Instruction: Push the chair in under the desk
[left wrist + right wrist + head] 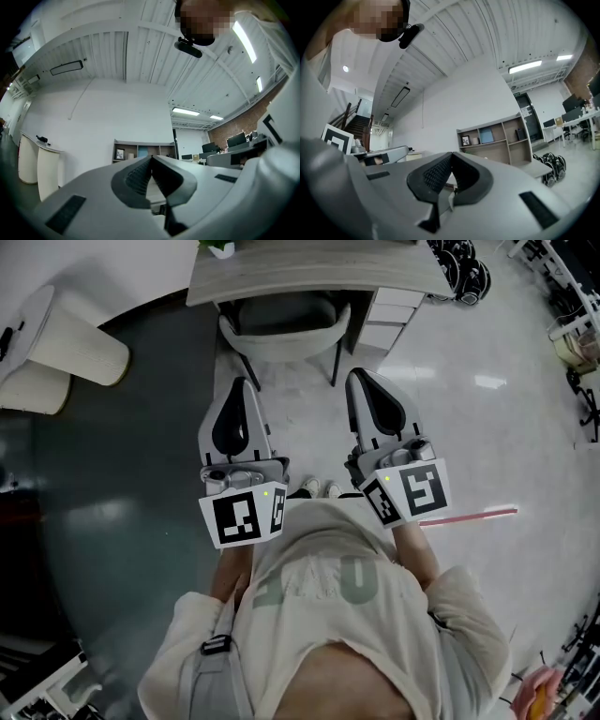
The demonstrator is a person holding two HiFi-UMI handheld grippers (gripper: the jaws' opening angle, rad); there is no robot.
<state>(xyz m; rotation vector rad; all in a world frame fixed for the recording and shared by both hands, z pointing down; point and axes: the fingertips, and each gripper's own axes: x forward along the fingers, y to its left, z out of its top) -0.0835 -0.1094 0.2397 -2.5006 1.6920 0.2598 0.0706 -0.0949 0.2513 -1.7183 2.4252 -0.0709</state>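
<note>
A grey chair [284,326] with a curved back stands with its seat tucked under the pale wooden desk [281,276] at the top of the head view. My left gripper [242,383] and right gripper [359,378] are raised side by side in front of the person, just short of the chair's back and apart from it. Both are shut, tips together, with nothing between them. In the left gripper view my left gripper [151,157] points up at a white wall and shelf unit. My right gripper [451,154] in its own view points the same way.
A white drawer unit [389,320] sits under the desk's right side. Round white bins [86,343] stand at the left on a dark floor area. Black wheeled gear [461,266] lies right of the desk. A red strip [478,516] is stuck on the pale floor.
</note>
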